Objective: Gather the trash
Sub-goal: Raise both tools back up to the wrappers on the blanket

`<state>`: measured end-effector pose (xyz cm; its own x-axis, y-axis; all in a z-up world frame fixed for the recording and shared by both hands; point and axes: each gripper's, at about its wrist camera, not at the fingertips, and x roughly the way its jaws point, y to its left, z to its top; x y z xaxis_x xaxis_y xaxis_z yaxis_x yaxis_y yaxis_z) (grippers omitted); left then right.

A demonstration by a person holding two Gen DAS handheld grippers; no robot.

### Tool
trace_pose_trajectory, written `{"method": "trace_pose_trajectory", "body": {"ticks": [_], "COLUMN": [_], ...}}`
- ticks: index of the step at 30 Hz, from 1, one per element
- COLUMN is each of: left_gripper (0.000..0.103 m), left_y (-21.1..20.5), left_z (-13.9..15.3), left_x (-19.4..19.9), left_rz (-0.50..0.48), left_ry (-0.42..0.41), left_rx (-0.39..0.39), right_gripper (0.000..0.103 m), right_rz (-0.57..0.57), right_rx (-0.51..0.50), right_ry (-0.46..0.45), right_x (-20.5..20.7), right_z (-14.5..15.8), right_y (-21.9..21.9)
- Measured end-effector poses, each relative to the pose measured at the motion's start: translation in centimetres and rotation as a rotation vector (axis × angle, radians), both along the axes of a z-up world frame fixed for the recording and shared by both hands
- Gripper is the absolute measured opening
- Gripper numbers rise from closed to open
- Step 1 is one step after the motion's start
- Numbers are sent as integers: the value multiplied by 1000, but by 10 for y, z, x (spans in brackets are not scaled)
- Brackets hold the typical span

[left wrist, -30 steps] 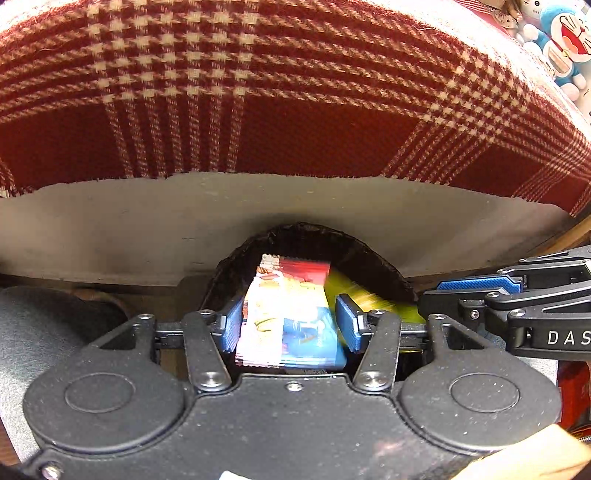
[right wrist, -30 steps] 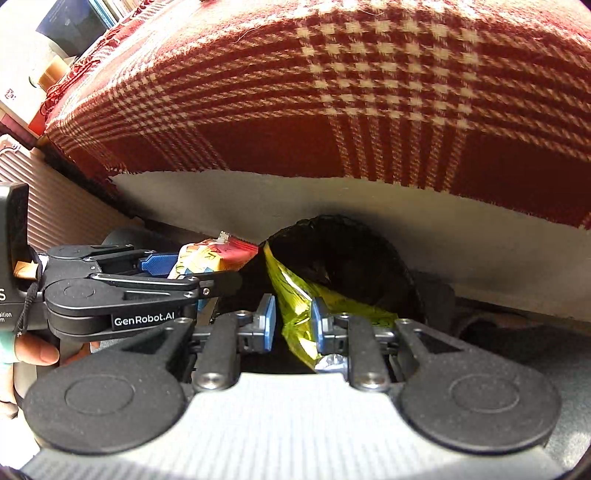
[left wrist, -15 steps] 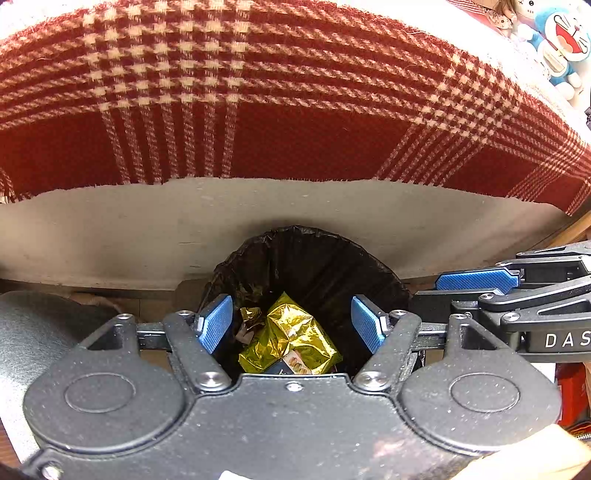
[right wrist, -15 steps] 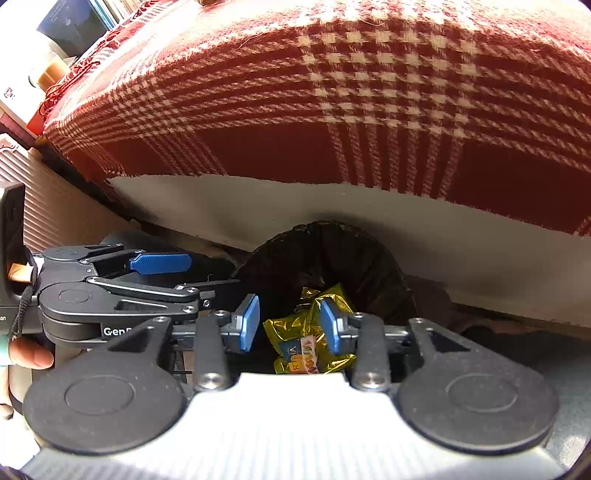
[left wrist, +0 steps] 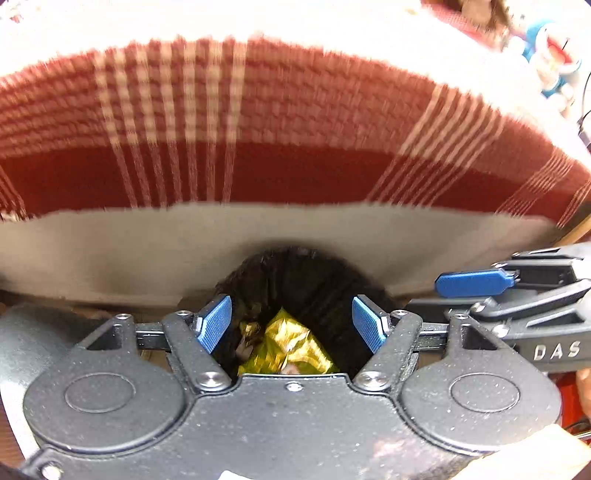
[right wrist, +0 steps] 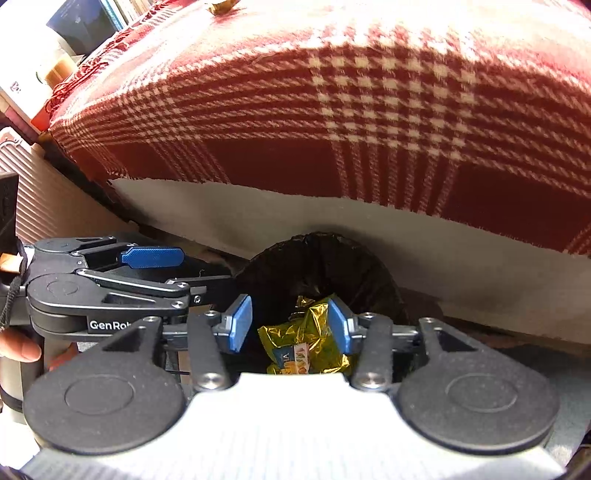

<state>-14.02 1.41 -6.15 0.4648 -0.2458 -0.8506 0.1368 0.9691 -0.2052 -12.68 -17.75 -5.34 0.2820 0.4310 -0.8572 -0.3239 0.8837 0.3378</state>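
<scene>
A black-lined bin (left wrist: 303, 273) stands on the floor against the covered furniture. Over its mouth my left gripper (left wrist: 291, 321) is open with nothing between its blue pads. A crumpled gold-yellow wrapper (left wrist: 291, 343) lies inside the bin below. In the right wrist view the bin (right wrist: 332, 258) holds the same gold wrapper (right wrist: 310, 332) with a colourful packet (right wrist: 291, 356) on it. My right gripper (right wrist: 290, 321) hangs above them, its jaws opening and touching nothing. Each gripper shows beside the other: a right pad (left wrist: 476, 284), a left pad (right wrist: 151, 257).
A red and white plaid blanket (right wrist: 332, 110) hangs over pale upholstery (right wrist: 258, 214) behind the bin. A ribbed case (right wrist: 37, 199) stands at the left, shelves (right wrist: 74, 29) above it. A blue toy (left wrist: 554, 62) sits at the top right. A hand (right wrist: 18, 347) grips the left tool.
Both grippers opened. The colourful packet left the left jaws and the yellow wrapper left the right jaws; both now lie in the bin. The left gripper rose a little.
</scene>
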Motion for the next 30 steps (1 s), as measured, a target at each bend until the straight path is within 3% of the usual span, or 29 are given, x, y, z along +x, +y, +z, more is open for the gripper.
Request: {"method": "trace_pose_trajectory", "body": {"ticks": [6, 9, 11, 13, 18, 21, 28, 30], "left_gripper": [80, 85, 85, 85, 85, 85, 83, 75], "left_y": [18, 19, 19, 22, 32, 35, 24, 21], "left_z": [55, 78, 86, 93, 102, 98, 87, 82], "left_x": [-5, 1, 12, 28, 76, 106, 165, 177], "left_rz": [30, 57, 66, 89, 162, 203, 245, 255], "left_ry": [-212, -364, -412, -428, -444, -445, -443, -431], "left_rx": [-79, -56, -4, 11, -49, -70, -38, -19], "right_gripper": [76, 79, 79, 79, 79, 79, 75, 75], "right_rz": [81, 71, 53, 18, -109, -179, -233, -232], "right_rx": [80, 123, 129, 92, 21, 46, 65, 53], "right_ry": [-166, -256, -321, -390, -474, -468, -410, -409], "right_x": [0, 8, 16, 26, 64, 96, 154, 166], "right_z": [50, 75, 89, 100, 112, 112, 106, 104], "right_y": [-7, -14, -18, -18, -22, -31, -25, -21]}}
